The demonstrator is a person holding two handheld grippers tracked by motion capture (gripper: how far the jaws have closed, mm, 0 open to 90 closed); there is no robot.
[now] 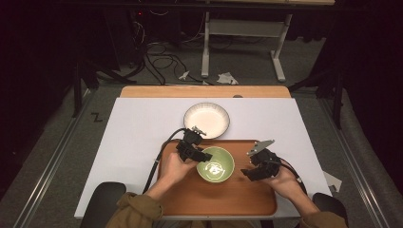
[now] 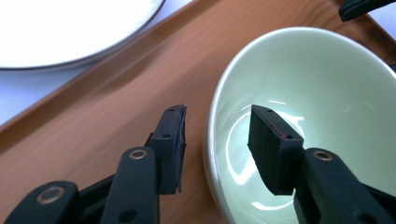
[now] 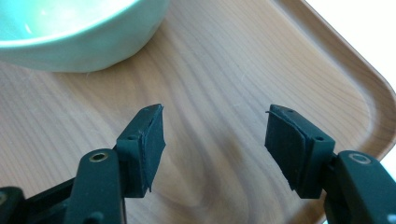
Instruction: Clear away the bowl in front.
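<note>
A pale green bowl (image 1: pixel 215 165) stands upright on a wooden tray (image 1: pixel 190 199). My left gripper (image 1: pixel 203 156) is open at the bowl's left rim (image 2: pixel 210 140), one jaw outside the wall and the other inside the bowl (image 2: pixel 327 116); neither pad presses the rim. My right gripper (image 1: pixel 247 172) hangs open just right of the bowl, over bare tray wood (image 3: pixel 215 154), with nothing between its jaws. The bowl's outer wall (image 3: pixel 88 51) shows at the upper left of the right gripper view. The bowl looks empty.
A white ribbed plate (image 1: pixel 206 119) lies on the white table cover (image 1: pixel 138 128) just beyond the tray's far edge; the plate's rim (image 2: pixel 84 56) shows close by. The tray's raised right corner (image 3: pixel 373 102) is near my right gripper. Desk legs and cables are on the floor beyond.
</note>
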